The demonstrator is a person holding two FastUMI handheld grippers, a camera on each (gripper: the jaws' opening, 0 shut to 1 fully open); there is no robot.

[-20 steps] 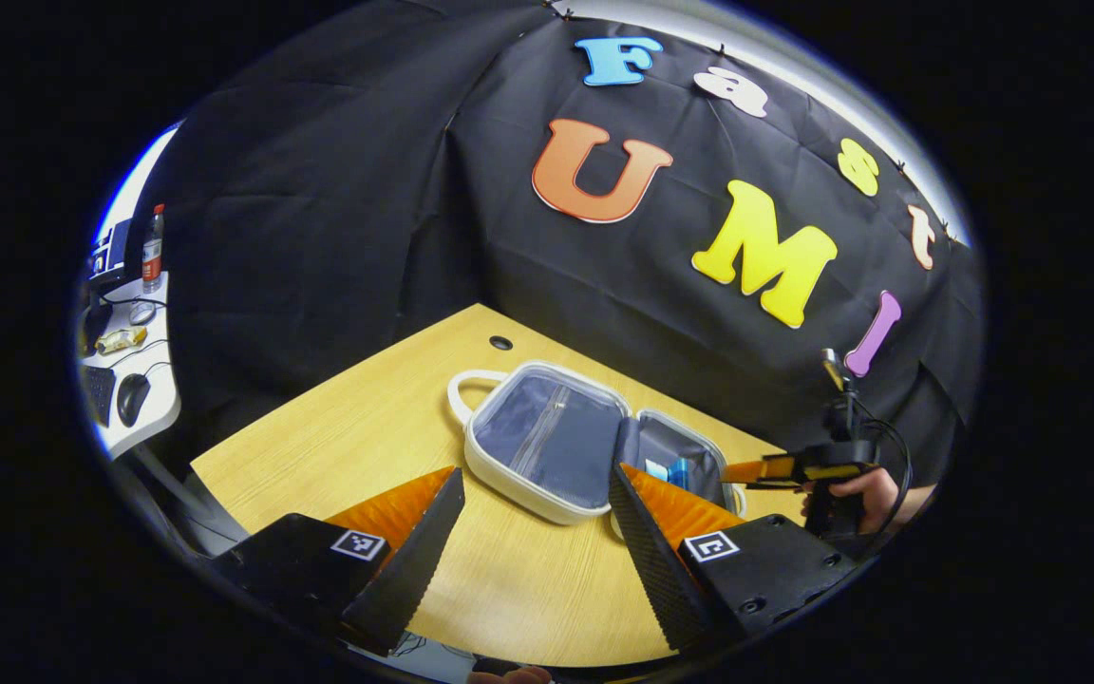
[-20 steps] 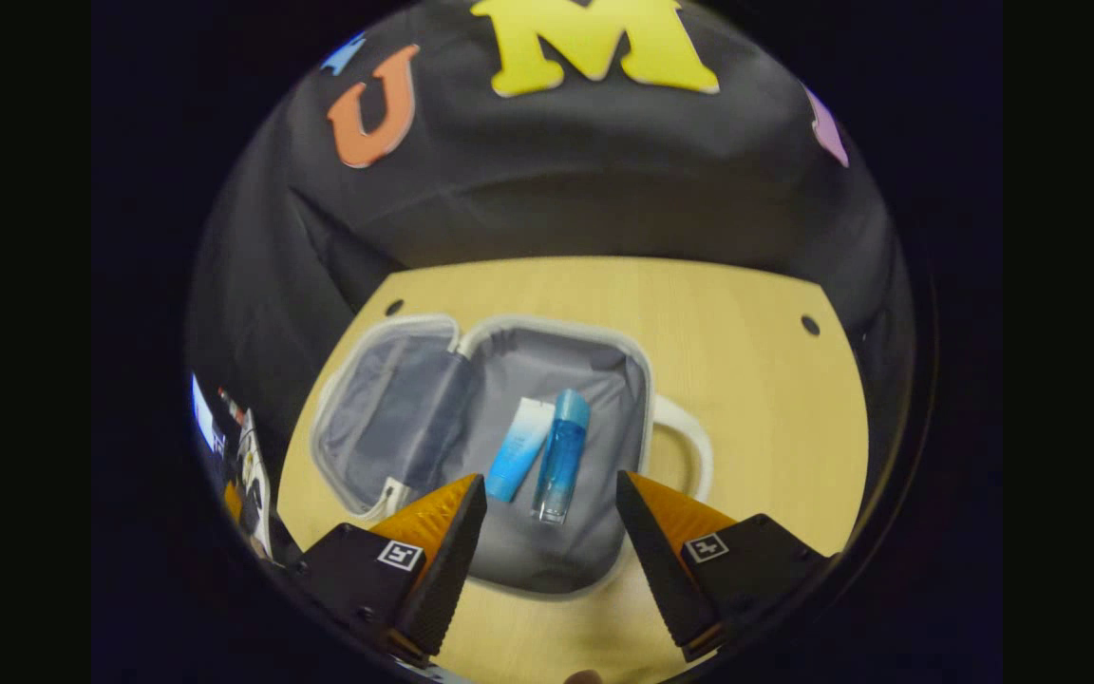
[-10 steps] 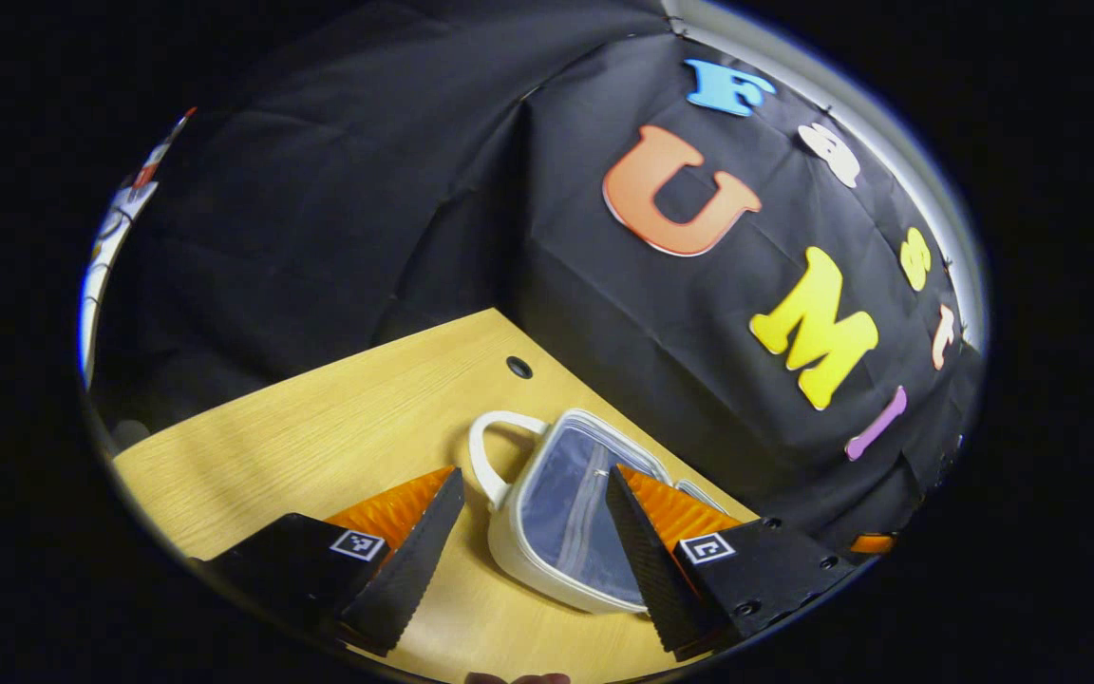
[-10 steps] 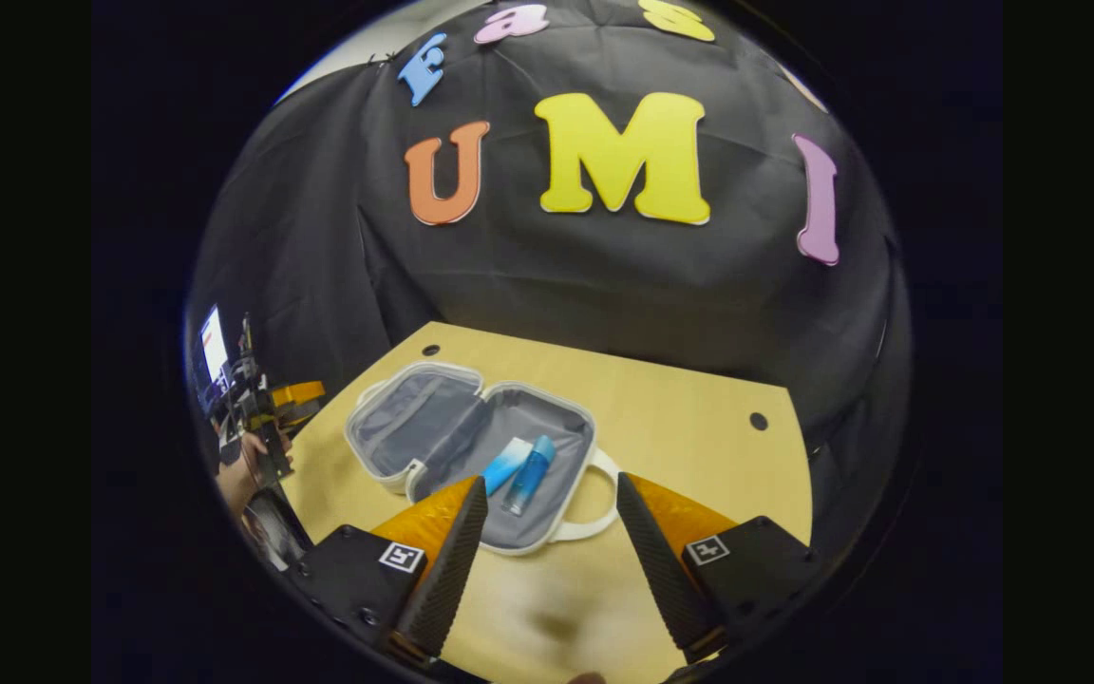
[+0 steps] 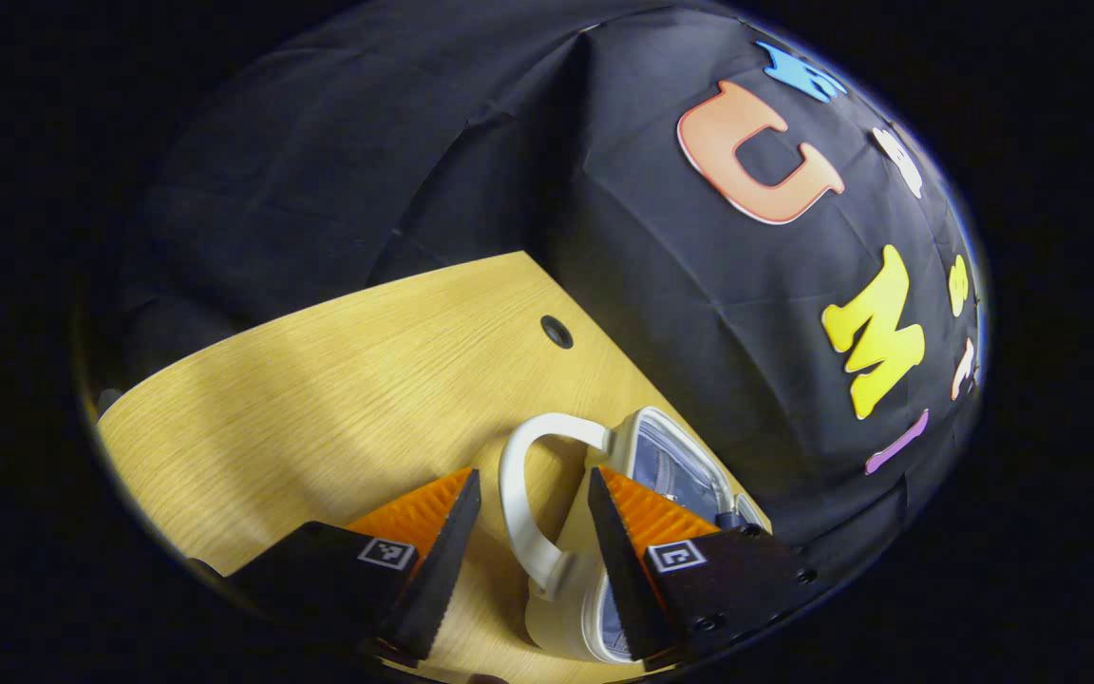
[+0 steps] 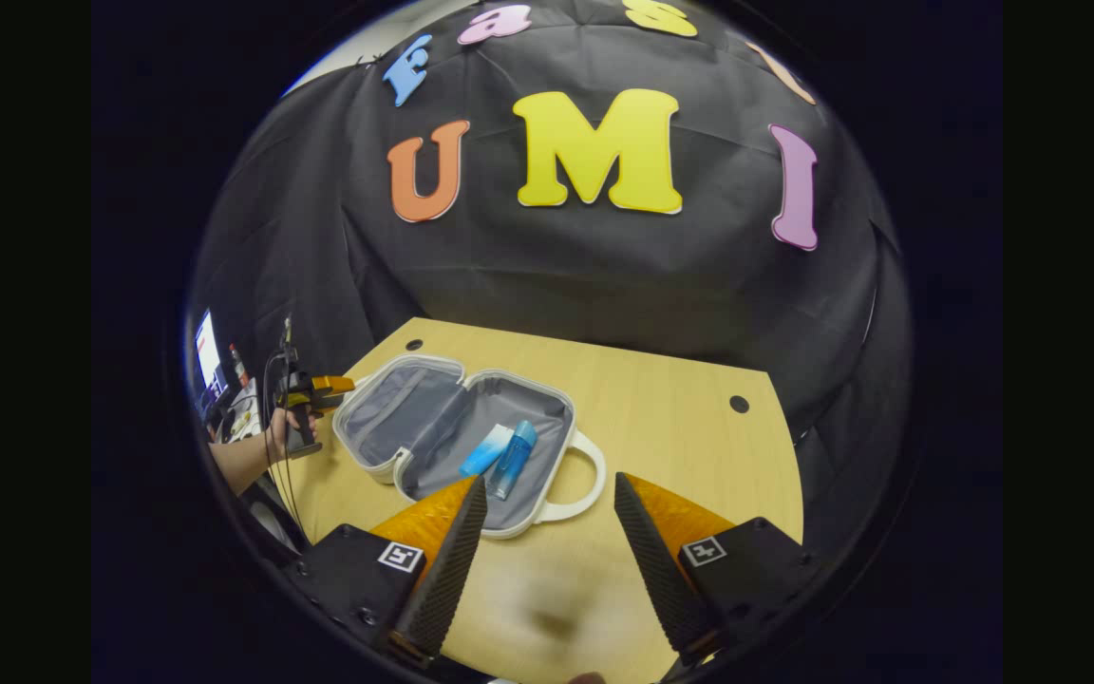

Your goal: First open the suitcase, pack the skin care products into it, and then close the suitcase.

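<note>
Right gripper view: counter [image 6: 670, 418] w/ suitcase [image 6: 433, 418] lying open on it, both halves flat. Inside the right half, blue tube [image 6: 484, 451] & blue bottle [image 6: 515, 457] side by side, touching or nearly. Packing looks done; closing is what's left.

Changes vs a sec ago: left tool [image 5: 528, 532] now right at the lid's white handle [image 5: 523, 494], handle sitting between the spread jaws, not pinched yet. Before, stood well back from the case. Prob lining up to flip the lid shut. Right tool [image 6: 547, 532] pulled back & up off the case, now hovering over bare counter, spread, holding nothing.

Hard to tell: left gripper view cuts off most of the case; products not visible from there. Whether either left finger touches the handle, can't say. Left tool also seen far off at the lid edge [image 6: 314, 389] in right gripper view, too small for jaw detail.
</note>
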